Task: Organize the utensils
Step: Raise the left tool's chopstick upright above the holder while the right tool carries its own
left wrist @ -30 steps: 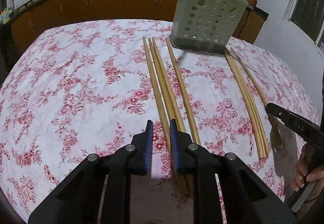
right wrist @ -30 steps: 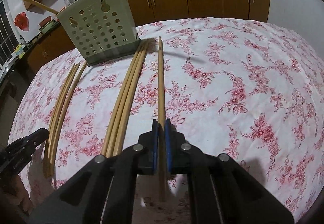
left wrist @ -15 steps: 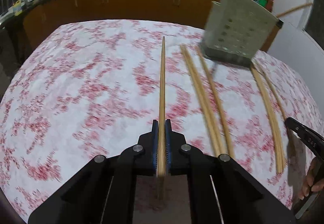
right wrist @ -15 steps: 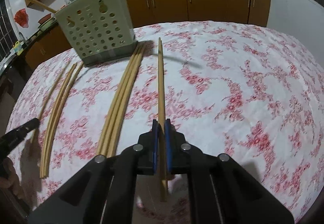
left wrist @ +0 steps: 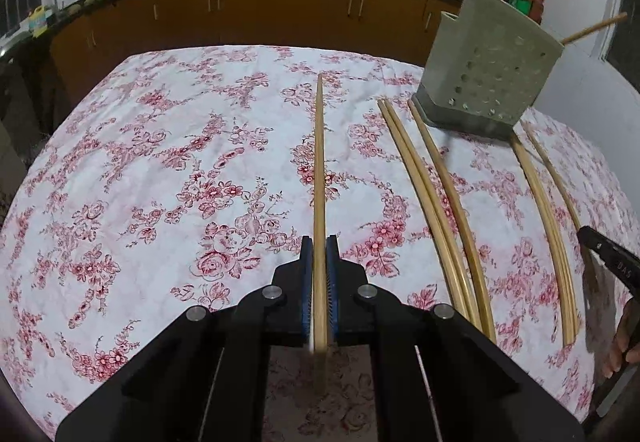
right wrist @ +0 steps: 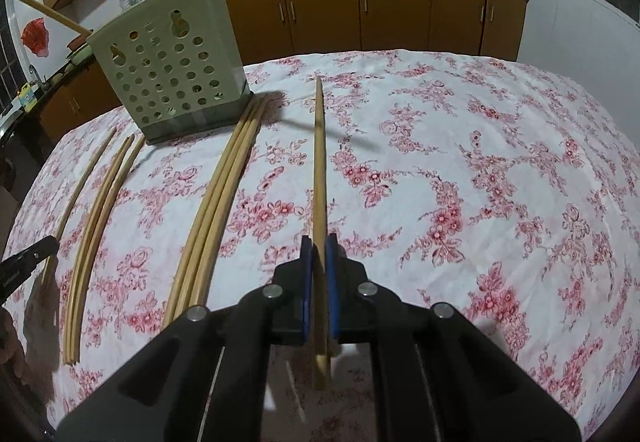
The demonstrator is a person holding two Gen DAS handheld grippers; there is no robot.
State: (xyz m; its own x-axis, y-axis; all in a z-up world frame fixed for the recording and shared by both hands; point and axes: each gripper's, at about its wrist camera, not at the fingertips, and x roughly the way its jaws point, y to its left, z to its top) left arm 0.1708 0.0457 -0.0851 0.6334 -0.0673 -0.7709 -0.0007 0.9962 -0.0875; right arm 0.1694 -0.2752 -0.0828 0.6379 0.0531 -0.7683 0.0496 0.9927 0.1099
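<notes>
left gripper [left wrist: 319,274]: clamped on one chopstick [left wrist: 318,170], near its butt end
right gripper [right wrist: 319,274]: clamped on another chopstick [right wrist: 319,178]
loose sticks [right wrist: 212,218]: on cloth, beside holder [right wrist: 172,70]
handling: light, stiff, slick (likely pivots if pinched at end)
hidden: holder's inside; stick tips' height above cloth unclear

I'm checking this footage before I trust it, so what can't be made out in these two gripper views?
- Left wrist view: the right gripper is cut off by the right edge; its fingertips are out of frame.
- Right wrist view: the left gripper is cut off by the left edge.
- Both views: the perforated utensil holder hides its contents behind its wall, apart from sticks poking above the rim.
</notes>
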